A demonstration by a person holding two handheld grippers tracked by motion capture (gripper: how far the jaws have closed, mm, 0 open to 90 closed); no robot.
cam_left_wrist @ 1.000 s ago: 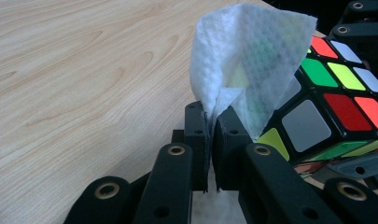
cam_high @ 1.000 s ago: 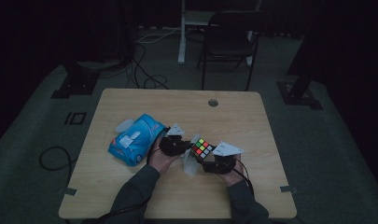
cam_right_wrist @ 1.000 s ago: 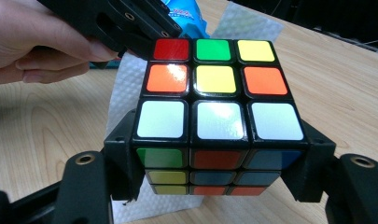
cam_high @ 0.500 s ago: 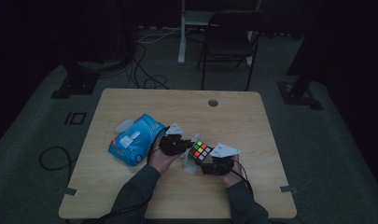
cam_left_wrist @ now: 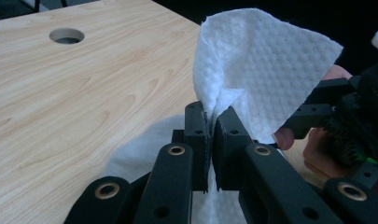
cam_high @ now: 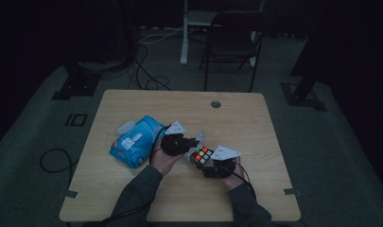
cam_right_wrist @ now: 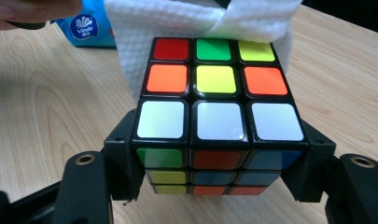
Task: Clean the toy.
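A scrambled colour cube sits between the jaws of my right gripper, which is shut on its two sides; the cube is held just above the table's middle. A white dimpled tissue is pinched in my left gripper, whose jaws are shut on a fold of it. The tissue lies against the far side of the cube. My left gripper stands just left of the cube, and my right gripper is right below it.
A blue pack of tissues lies left of my hands on the wooden table. A round cable hole is near the table's far edge. A dark chair and cables stand on the floor beyond.
The cube and tissue have shifted slightly; otherwise both hands stay close together at the table's middle.
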